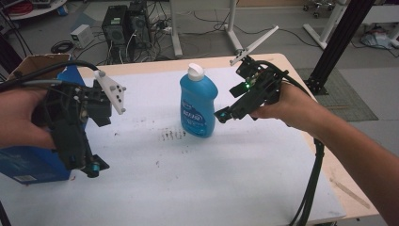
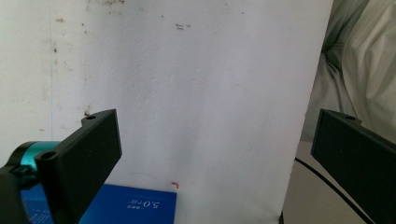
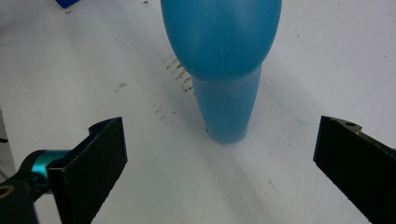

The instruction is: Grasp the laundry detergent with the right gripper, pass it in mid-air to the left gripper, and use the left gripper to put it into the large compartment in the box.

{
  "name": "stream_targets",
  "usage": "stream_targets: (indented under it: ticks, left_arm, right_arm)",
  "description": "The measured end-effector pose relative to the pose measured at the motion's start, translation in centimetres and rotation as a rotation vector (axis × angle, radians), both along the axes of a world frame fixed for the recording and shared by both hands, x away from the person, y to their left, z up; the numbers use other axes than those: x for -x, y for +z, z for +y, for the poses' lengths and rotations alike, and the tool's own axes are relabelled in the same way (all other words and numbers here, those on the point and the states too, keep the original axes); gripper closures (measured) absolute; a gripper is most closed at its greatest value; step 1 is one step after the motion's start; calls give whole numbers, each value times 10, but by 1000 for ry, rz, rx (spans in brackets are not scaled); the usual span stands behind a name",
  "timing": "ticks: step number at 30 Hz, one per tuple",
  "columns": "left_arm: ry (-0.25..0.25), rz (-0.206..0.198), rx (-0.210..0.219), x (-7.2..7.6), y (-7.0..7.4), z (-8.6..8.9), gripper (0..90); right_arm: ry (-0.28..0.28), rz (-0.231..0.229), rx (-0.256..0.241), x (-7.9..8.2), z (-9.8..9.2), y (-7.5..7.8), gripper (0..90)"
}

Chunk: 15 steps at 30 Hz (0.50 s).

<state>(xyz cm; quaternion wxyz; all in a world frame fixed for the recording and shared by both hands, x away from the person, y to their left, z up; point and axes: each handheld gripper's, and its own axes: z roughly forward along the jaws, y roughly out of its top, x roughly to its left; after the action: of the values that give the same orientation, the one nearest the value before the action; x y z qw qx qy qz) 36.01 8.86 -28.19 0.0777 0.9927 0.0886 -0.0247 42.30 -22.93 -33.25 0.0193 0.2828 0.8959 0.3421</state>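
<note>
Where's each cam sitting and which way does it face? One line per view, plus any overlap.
High view: fixed above the person's side, looking forward and down at the white mat; both forearms, left gripper, right gripper show.
Left gripper view: rides the left gripper, facing down at the mat; its open black jaws frame a blue box.
Right gripper view: rides the right gripper, facing the blue bottle between its open jaws.
Shared: high and right gripper views both show the bottle.

Bottle (image 1: pixel 198 101) stands upright on the mat (image 1: pixel 226 179), near table centre. My right gripper (image 1: pixel 225 114) sits just right of the bottle, not touching, pointed at it. Box (image 1: pixel 28 162) at the mat's left edge. My left gripper (image 1: pixel 91 167) hangs over the box's right side, well apart from the bottle.
</note>
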Motion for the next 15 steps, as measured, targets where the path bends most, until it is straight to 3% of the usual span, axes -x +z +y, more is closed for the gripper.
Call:
stream_targets:
  ticks: [15]
  left_arm:
    - [5,3,5,-1,-2,3,17]
  right_arm:
    - [0,-2,-16,-7,14,-16,21]
